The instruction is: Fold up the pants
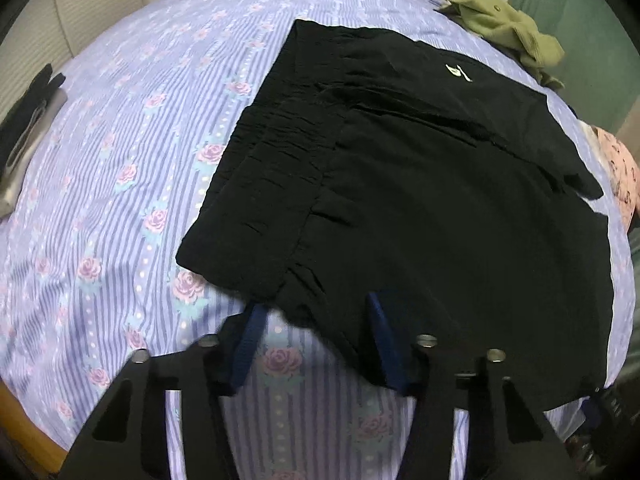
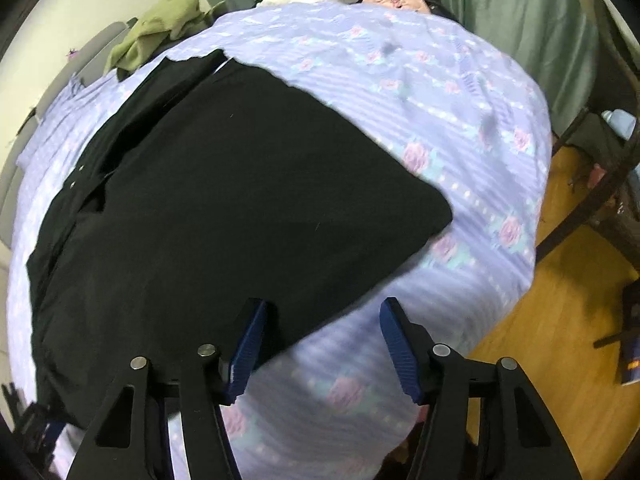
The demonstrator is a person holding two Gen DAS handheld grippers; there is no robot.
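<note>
Black pants point(image 1: 420, 200) lie flat on a bed with a purple rose-print sheet point(image 1: 120, 160). Their gathered waistband is toward the left and a small white logo point(image 1: 458, 72) is at the far side. My left gripper point(image 1: 316, 306) hangs over the near waistband corner, jaws apart, with the cloth's edge between the blue pads but not pinched. In the right wrist view the pants point(image 2: 240, 200) fill the middle. My right gripper point(image 2: 323, 304) stands open at their near edge, its left pad point(image 2: 248, 340) over the cloth and its right pad over the bare sheet point(image 2: 460, 120).
A green garment point(image 1: 508, 28) lies crumpled at the bed's far corner, and a pink quilted item point(image 1: 620, 168) sits by the right edge. A dark object point(image 1: 28, 120) rests at the left edge. Wooden floor point(image 2: 560, 280) and a chair point(image 2: 608, 120) lie past the bed's right side.
</note>
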